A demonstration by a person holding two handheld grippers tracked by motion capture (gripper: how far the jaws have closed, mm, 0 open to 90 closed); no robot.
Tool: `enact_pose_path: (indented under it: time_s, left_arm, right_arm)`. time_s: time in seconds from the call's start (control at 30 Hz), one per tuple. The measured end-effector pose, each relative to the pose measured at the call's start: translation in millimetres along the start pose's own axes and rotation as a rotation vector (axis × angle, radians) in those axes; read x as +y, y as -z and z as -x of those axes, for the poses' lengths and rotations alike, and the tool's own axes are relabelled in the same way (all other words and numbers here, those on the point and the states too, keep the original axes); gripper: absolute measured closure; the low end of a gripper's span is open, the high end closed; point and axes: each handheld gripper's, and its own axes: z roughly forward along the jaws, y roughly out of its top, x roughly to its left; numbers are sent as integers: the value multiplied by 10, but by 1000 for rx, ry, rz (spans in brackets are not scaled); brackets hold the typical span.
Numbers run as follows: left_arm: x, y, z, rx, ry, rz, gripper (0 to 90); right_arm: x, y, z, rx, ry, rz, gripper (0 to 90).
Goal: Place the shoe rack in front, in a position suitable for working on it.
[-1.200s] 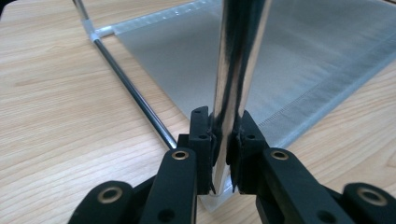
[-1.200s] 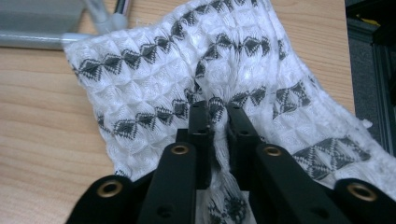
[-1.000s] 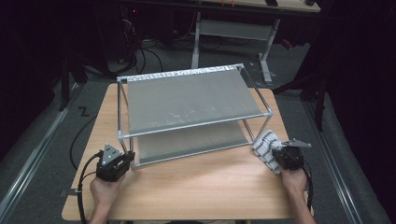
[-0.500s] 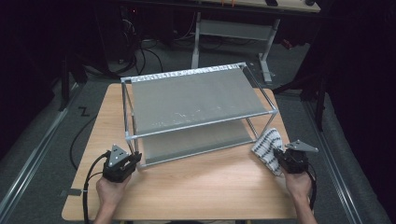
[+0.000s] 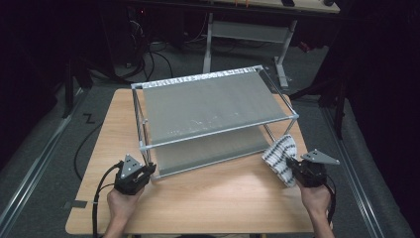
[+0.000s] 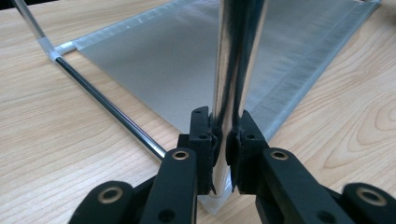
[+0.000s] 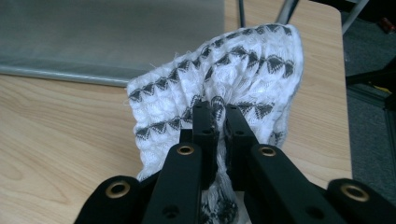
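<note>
Left hand-held gripper clamps the rack post; right hand-held gripper pinches the cloth.

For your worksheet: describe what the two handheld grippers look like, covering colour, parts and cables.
Both the left gripper and the right gripper are black, each with two jointed jaws with brass-coloured pivot rings, a grey three-cornered plate on top and a black cable trailing back. The forearms are bare, without sleeves.

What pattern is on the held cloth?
White cloth with dark zigzag stripes; clearest in the right gripper view.

We are losing the cloth's lower end behind our right tool, and the rack post is running off the top edge.
</note>
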Motion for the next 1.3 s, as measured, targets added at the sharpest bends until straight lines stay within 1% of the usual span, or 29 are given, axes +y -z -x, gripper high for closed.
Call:
enact_pose_path:
  time_s: [0.1, 0.13, 0.17, 0.23, 0.27, 0.3, 0.33, 0.37, 0.4, 0.43, 0.47, 0.5, 0.53, 0.57, 0.6, 0.63, 0.7, 0.73, 0.77, 0.83, 0.9, 1.0, 1.03, 1.07, 1.13, 1.17, 1.2, 1.3]
  left_arm:
    - [8, -15, 22, -7, -5, 2, 811]
    - [19, -27, 43, -12, -9, 0, 810]
    - [19, -27, 43, -12, -9, 0, 811]
    - [28, -44, 69, -20, -15, 0, 810]
    - [28, -44, 69, -20, -15, 0, 810]
    - [30, -51, 78, -21, -14, 2, 810]
    - [35, -64, 93, -24, -16, 3, 810]
    - [35, -64, 93, -24, -16, 3, 810]
    - [38, -69, 99, -26, -17, 2, 810]
    - [41, -76, 105, -27, -17, 3, 810]
    - [42, -79, 108, -28, -16, 3, 810]
    - [42, -82, 111, -29, -15, 4, 810]
    - [42, -84, 113, -29, -13, 5, 809]
    - [42, -84, 113, -29, -13, 5, 809]
    - [41, -84, 109, -31, -13, 6, 809]
    - [41, -84, 109, -31, -13, 6, 809]
    - [40, -85, 106, -33, -11, 7, 809]
    - [40, -85, 106, -34, -11, 7, 808]
    - [40, -85, 106, -35, -11, 7, 808]
    - [40, -87, 107, -35, -10, 7, 808]
    - [40, -89, 109, -38, -10, 6, 808]
    - [37, -98, 113, -42, -8, 7, 808]
    - [35, -102, 115, -43, -9, 6, 808]
    - [32, -107, 118, -42, -9, 6, 808]
    - [26, -111, 119, -44, -11, 3, 808]
    - [23, -112, 120, -46, -12, 0, 808]
    - [16, -116, 121, -45, -13, 0, 808]
    - [15, -117, 123, -44, -14, -1, 809]
  right_arm:
    - [7, -8, -35, 9, 3, 5, 861]
    - [28, -48, -56, 15, 1, 5, 861]
    - [28, -48, -56, 15, 1, 5, 861]
    - [68, -128, -72, 22, -1, 7, 860]
    - [68, -128, -72, 22, -1, 7, 860]
    - [85, -161, -78, 19, -4, 9, 860]
    - [136, -249, -80, 8, -11, 14, 860]
    - [136, -249, -80, 8, -11, 14, 860]
    - [155, -284, -75, 4, -14, 14, 860]
    - [181, -336, -72, -5, -16, 10, 860]
    - [229, -455, -54, -21, -22, 2, 860]
    - [229, -455, -54, -21, -22, 2, 860]
    - [269, -600, -39, -44, -28, -7, 860]
    - [269, -600, -39, -44, -28, -7, 860]
    - [282, -716, -19, -58, -35, -18, 860]
    - [282, -716, -19, -58, -35, -18, 860]
    - [280, -847, -7, -81, -47, -41, 859]
    - [271, -966, 8, -95, -57, -57, 859]
    - [271, -966, 8, -95, -57, -57, 859]
    - [268, -1084, 8, -107, -56, -79, 859]
    - [265, -1197, 7, -117, -67, -98, 858]
    - [254, -1247, 8, -120, -71, -110, 857]
    - [240, -1275, 16, -121, -66, -114, 857]
    - [234, -1284, 3, -115, -82, -117, 856]
    - [235, -1284, -1, -115, -80, -122, 856]
    - [234, -1285, -4, -114, -72, -123, 857]
    - [232, -1289, 2, -114, -43, -123, 857]
    - [233, -1287, -30, -121, -45, -133, 858]
